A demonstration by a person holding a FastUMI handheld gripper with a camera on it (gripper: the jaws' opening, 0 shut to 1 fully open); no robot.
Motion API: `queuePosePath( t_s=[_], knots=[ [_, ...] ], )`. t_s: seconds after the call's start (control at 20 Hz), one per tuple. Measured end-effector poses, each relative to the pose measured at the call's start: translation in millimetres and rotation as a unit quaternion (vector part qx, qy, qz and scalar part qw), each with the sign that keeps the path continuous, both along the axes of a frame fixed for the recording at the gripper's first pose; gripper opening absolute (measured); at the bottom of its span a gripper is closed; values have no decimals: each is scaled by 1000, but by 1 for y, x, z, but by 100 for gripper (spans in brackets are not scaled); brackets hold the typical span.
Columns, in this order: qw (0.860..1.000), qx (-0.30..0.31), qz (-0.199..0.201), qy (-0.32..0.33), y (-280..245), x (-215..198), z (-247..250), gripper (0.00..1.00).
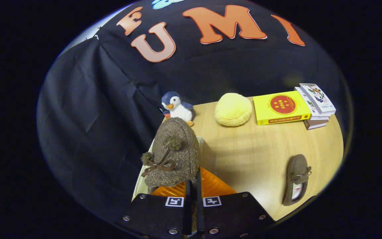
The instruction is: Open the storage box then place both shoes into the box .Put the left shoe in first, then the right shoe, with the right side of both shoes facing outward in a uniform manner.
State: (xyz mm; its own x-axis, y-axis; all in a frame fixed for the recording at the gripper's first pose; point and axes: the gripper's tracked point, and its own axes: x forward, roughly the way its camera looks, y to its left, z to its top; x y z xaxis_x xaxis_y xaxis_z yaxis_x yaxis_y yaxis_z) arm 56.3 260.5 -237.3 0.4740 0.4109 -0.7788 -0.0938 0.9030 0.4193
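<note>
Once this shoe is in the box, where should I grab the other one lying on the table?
Grip the second shoe across its heel collar from above: it lies flat, opening up. The hand-held gripper is shut on the first shoe.

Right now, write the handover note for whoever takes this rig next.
Tongs: shut on the held shoe, gripping its heel edge, toe pointing away.
Held shoe hangs over the orange storage box, which sits just ahead of the fingers on the table.
Second shoe lies on the table off to the right, untouched.
Done: one shoe picked up.
Left: lower it into the box, release, then fetch and place the second shoe.
</note>
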Motion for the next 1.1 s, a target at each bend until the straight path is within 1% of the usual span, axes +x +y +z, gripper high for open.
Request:
queuePosePath(
  t_s=[0.15, 0.35, 0.65, 0.7, 0.8, 1.0, 1.1],
  knots=[
    [1000, 8, 16, 9, 38, 1, -6, 7],
    [999, 4, 28, 32, 79, -2, -29, 7],
    [996, -16, 22, 80, 108, -11, -77, 7],
    [995, -22, 14, 93, 106, -16, -87, 7],
    [994, -23, -4, 109, 108, -15, -100, 7],
    [990, -18, -14, 139, 120, -16, -120, 7],
    [987, -24, -29, 157, 121, -18, -132, 7]
  ],
)
